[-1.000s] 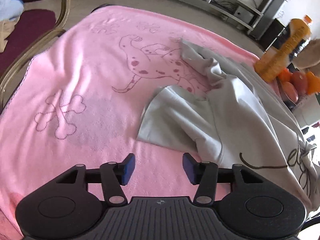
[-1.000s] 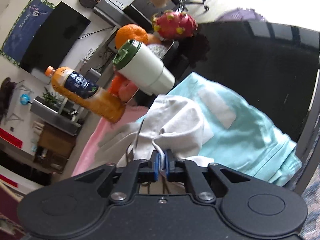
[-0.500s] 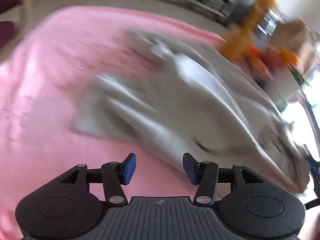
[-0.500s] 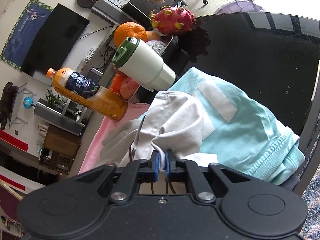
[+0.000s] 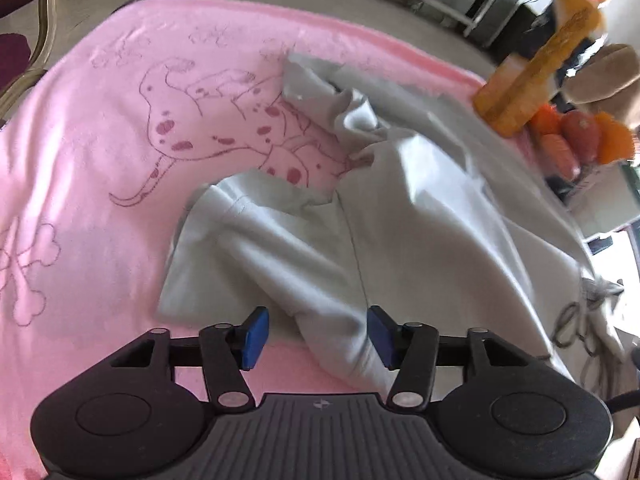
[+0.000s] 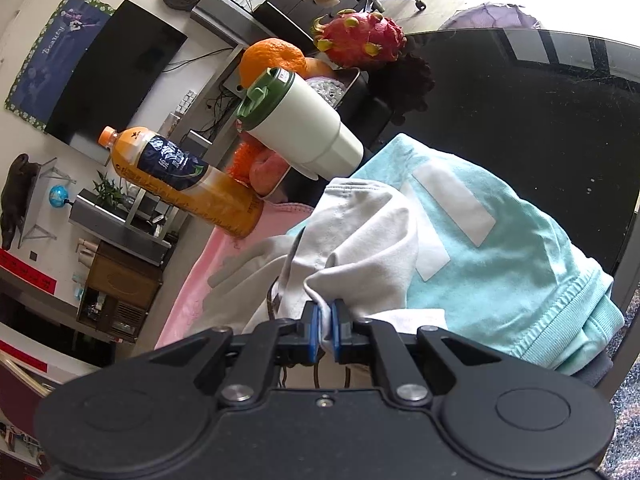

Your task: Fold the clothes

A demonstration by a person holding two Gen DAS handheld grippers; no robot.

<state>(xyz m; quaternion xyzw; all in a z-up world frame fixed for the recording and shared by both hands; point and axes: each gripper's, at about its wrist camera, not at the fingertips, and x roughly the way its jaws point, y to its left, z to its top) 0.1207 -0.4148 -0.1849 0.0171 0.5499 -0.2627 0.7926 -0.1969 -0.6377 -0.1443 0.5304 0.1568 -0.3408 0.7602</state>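
Observation:
A light grey garment lies crumpled on a pink blanket with a spotted dog drawing. My left gripper is open, low over the blanket, with a sleeve edge of the garment between its blue pads. In the right wrist view my right gripper is shut on a fold of the same grey garment, lifted beside a folded turquoise garment with white patches.
An orange juice bottle, a white tumbler with a green lid, oranges and a dragon fruit stand at the blanket's far end. A black glass table lies under the turquoise garment. A chair frame is at far left.
My left gripper has swung and moved in toward the grey garment, so its sleeve edge now lies between the open pads. My right gripper still holds its fold, nearly still.

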